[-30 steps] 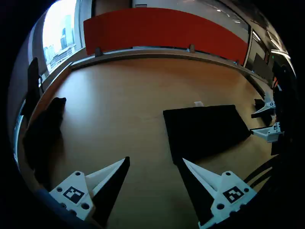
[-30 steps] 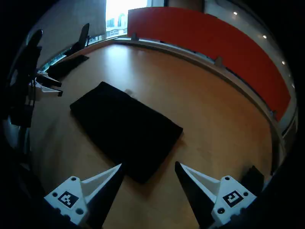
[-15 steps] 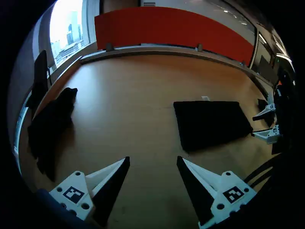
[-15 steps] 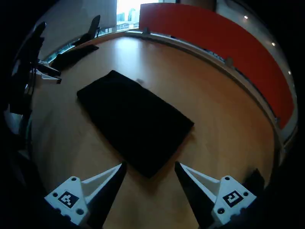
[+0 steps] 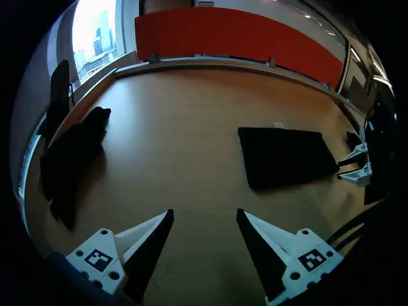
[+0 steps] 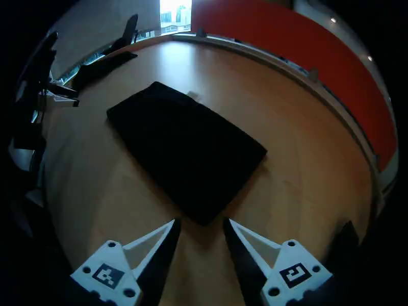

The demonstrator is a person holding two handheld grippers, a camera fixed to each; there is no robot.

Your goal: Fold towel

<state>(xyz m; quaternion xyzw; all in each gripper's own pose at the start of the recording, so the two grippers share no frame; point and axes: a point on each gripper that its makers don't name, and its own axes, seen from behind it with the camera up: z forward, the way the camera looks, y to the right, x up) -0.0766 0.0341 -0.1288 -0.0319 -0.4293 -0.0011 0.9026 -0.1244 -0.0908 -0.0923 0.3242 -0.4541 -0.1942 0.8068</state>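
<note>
Okay, left gripper view first. Left gripper (image 5: 204, 214) sits bottom center, jaws wide apart with nothing between them and bare wood under the tips. Table (image 5: 168, 143) is smooth light-brown wood, running up to a raised rim near the top. Towel (image 5: 285, 155) is black, folded into a flat rectangle, right of center on the table, well ahead of these tips. A small white tag (image 5: 278, 125) sits at its far edge. Right gripper (image 5: 338, 171) is at the right edge, tips just beside the towel's right side. A dark cloth heap (image 5: 71, 153) lies on the left near the table edge, with a chair (image 5: 58, 92) behind it. Red panel (image 5: 229, 33) spans the top beyond the rim. Window (image 5: 94, 35) is upper left, bright, with buildings outside.

Right gripper view: its own fingers are bottom center, jaws part open with a narrow gap, gripping nothing. The towel's near corner is just ahead of that gap; cannot tell if it touches. The towel lies flat and diagonal across the center. The left gripper is at the left edge, apart from the towel's far-left corner. The heap and chair are upper left and the red panel upper right.
</note>
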